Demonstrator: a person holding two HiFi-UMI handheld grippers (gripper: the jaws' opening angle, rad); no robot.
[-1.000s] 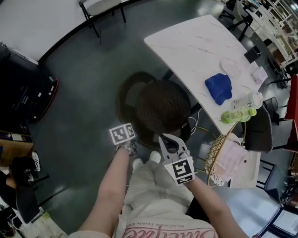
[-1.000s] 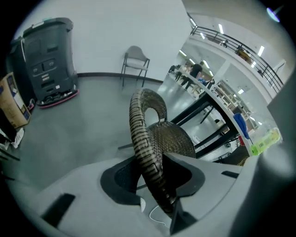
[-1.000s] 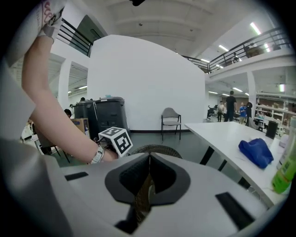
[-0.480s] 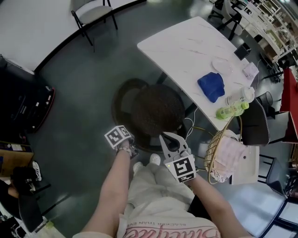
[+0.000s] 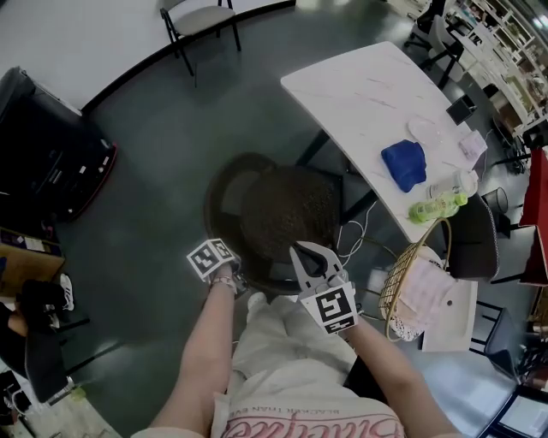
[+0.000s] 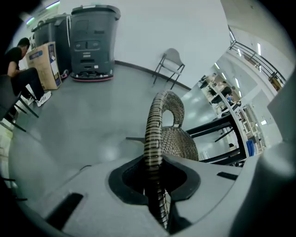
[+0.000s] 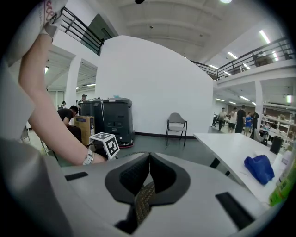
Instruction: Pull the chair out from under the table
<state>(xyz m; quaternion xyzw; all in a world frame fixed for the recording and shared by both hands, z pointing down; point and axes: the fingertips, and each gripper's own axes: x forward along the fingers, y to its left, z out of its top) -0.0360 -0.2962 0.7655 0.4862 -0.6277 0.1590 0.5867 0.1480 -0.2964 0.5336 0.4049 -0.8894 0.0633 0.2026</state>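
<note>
A dark woven tub chair (image 5: 282, 214) stands on the grey floor, its seat just off the near edge of the white table (image 5: 360, 85). My left gripper (image 5: 228, 274) is at the chair's near-left rim. In the left gripper view the striped wicker rim (image 6: 155, 134) runs straight through the jaws of the left gripper (image 6: 155, 163), which are closing and pinch it. My right gripper (image 5: 306, 253) reaches over the near-right rim. In the right gripper view the right gripper (image 7: 149, 162) is shut, with a woven strip of the chair (image 7: 142, 201) caught between its pads.
On the table lie a blue cloth (image 5: 404, 164) and bottles (image 5: 438, 204). A wire basket (image 5: 413, 282) and a dark chair (image 5: 471, 241) stand to the right. A folding chair (image 5: 201, 15) is by the far wall, and a black machine (image 5: 51, 162) at left.
The chair has slid out from the table's edge toward me; more of the table's legs show. My left gripper has shifted left along the rim. The right gripper keeps its place on the rim.
</note>
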